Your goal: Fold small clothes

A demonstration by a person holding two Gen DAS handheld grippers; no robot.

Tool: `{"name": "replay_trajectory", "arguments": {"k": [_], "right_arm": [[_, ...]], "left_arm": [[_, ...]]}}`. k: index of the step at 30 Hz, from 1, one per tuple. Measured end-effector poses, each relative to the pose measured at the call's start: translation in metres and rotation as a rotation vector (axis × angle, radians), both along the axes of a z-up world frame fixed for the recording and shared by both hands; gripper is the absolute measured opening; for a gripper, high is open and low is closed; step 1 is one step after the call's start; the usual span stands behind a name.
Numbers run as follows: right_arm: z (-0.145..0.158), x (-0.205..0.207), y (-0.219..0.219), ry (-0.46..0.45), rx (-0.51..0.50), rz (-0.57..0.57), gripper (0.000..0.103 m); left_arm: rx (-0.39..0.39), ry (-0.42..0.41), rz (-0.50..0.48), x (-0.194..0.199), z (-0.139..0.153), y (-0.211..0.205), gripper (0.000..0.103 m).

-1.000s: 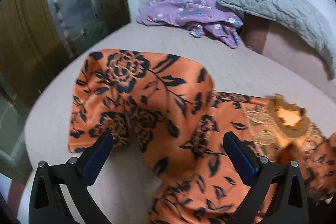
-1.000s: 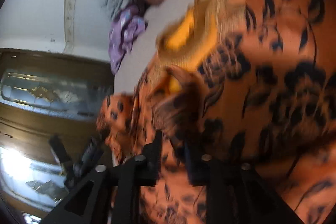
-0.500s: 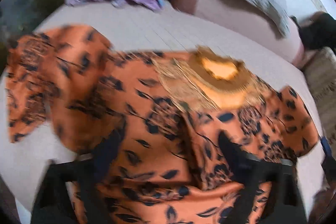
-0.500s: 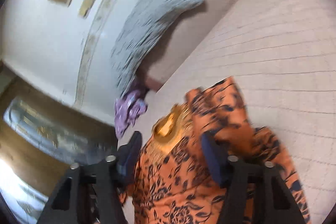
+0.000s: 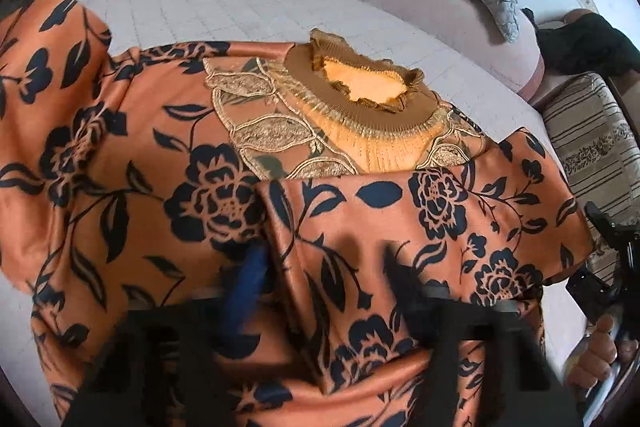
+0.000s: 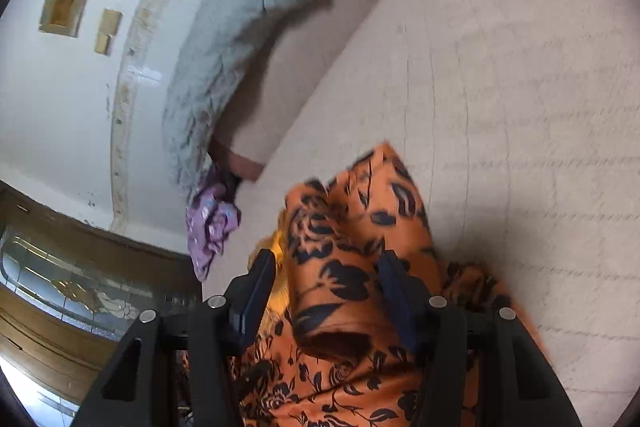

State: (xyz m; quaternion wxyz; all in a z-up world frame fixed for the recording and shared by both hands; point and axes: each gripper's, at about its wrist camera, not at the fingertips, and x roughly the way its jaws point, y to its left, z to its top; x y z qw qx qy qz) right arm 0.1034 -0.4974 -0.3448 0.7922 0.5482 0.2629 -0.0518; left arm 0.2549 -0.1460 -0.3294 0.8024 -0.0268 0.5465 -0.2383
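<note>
The left gripper (image 5: 324, 267) was closing over a folded edge of the orange floral garment (image 5: 168, 163), spread on the bed (image 5: 208, 3) below its gold collar (image 5: 360, 95). The right gripper (image 6: 326, 287) stood half-wide around a sleeve fold, not pinching. Judged best: catch both layers squarely before lifting.

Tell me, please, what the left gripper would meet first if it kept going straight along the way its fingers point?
Most likely the orange floral garment: the left gripper is closing right over a folded flap of it, which lies between the fingers. Depth is blurred, so contact may already be there.
</note>
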Motion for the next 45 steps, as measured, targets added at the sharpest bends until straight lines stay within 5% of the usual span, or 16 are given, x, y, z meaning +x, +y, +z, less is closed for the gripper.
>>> {"name": "replay_trajectory", "arguments": {"k": [4,9,14,19,22,26,30,33,39,45], "right_arm": [[-0.005,0.013,0.012,0.053,-0.054,0.034,0.057],[-0.009,0.019,0.017,0.072,-0.067,0.036,0.057],[0.008,0.007,0.018,0.007,-0.134,-0.005,0.057],[0.013,0.016,0.030,0.000,-0.184,0.027,0.057],[-0.003,0.037,0.043,0.051,-0.141,0.115,0.057],[-0.030,0.063,0.061,0.220,-0.175,0.244,0.055],[-0.023,0.059,0.061,0.200,-0.195,0.233,0.055],[-0.012,0.052,0.063,0.158,-0.228,0.212,0.056],[0.010,0.044,0.075,0.080,-0.301,0.202,0.058],[-0.001,0.056,0.095,0.119,-0.324,0.265,0.058]], "left_arm": [[0.025,-0.072,-0.030,-0.002,0.006,-0.005,0.005],[0.075,-0.231,-0.086,-0.007,0.042,-0.003,0.004],[0.208,-0.420,0.012,0.006,0.079,0.039,0.004],[0.345,-0.262,0.052,0.044,0.042,0.055,0.007],[0.298,-0.244,0.071,0.046,0.048,0.068,0.009],[0.304,-0.383,0.170,0.037,0.080,0.091,0.016],[0.260,-0.443,0.340,0.037,0.105,0.140,0.048],[0.223,-0.452,0.513,0.041,0.118,0.191,0.058],[0.058,-0.304,0.818,0.038,0.103,0.311,0.066],[-0.197,-0.089,0.921,0.040,0.058,0.372,0.066]]}}
